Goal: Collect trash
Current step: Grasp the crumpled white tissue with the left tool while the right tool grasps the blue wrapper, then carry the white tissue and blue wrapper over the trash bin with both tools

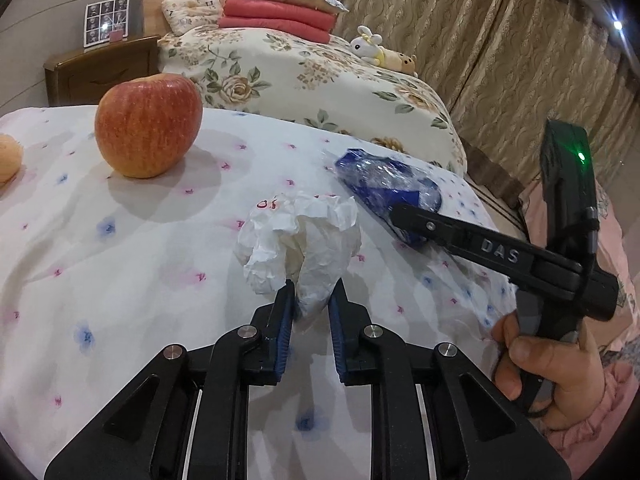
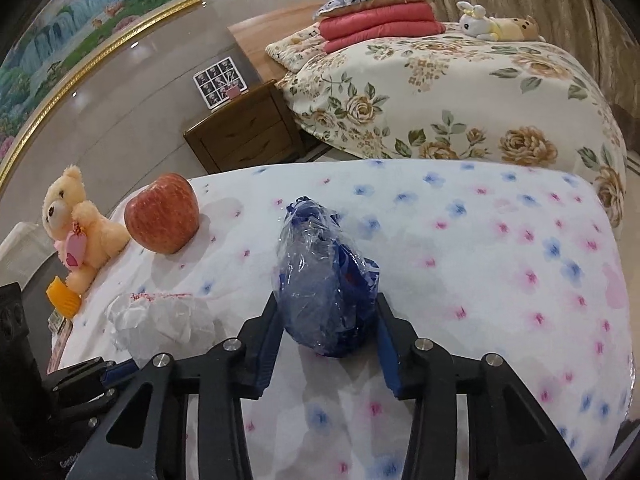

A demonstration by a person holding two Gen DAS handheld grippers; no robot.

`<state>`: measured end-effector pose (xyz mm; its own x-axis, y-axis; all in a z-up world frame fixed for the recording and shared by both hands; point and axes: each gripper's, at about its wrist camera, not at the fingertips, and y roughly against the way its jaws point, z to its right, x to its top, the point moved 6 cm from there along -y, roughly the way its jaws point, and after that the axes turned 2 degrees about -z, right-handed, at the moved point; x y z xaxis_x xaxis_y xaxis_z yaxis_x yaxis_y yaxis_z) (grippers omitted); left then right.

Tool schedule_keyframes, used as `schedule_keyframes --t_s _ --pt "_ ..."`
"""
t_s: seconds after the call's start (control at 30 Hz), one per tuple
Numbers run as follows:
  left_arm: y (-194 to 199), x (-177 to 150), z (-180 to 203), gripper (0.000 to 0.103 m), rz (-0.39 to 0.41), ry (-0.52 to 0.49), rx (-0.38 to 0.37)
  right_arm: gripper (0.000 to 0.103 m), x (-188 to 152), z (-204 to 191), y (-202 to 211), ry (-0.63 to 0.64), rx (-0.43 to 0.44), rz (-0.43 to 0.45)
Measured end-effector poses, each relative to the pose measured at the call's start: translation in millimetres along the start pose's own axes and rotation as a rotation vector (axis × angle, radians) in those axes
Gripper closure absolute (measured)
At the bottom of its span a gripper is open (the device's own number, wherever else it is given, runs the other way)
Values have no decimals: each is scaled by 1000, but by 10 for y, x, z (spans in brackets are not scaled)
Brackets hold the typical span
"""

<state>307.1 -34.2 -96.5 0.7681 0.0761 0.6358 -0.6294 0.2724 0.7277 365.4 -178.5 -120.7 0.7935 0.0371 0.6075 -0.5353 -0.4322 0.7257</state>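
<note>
The crumpled blue plastic bag [image 2: 326, 280] lies on the flowered sheet [image 2: 500, 280], a clear film around darker blue folds; what it holds cannot be told. The right gripper [image 2: 328, 332] has its 2 fingers spread to either side of the bag's near end, close against it, though whether they press it cannot be told. Left of the bag and just beside it, the crumpled white paper wad [image 1: 300, 240] sits with its near tip pinched between the blue pads [image 1: 285, 322] of the left gripper [image 1: 312, 298], whose jaws stand narrowly apart around that tip. In the left wrist view the right hand [image 1: 548, 372] grips its tool's handle at the right edge. Farther left on the sheet stands 1 red apple [image 1: 149, 125], apart from both pieces of trash, and beyond it a cream teddy bear [image 2: 76, 224] with a pink heart tag, a yellow ridged object [image 2: 64, 298] at its foot. Across the room are a bed under a rose-print quilt [image 2: 460, 100], folded red blankets [image 2: 380, 24], 2 soft toys [image 2: 496, 24], a wooden nightstand [image 2: 244, 132], patterned curtains [image 1: 500, 40] and a gilt-framed landscape painting [image 2: 80, 36].
</note>
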Motion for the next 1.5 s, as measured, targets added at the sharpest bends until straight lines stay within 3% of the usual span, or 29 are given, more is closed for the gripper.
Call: schedule_keyframes --t_s 0.73,1.5 --pt "433 -620 429 87 -47 1 -64 60 -962 100 1092 -172 20 98" --pt "663 -887 965 87 -37 -108 -112 60 -1479 220 1744 -234 -34 184"
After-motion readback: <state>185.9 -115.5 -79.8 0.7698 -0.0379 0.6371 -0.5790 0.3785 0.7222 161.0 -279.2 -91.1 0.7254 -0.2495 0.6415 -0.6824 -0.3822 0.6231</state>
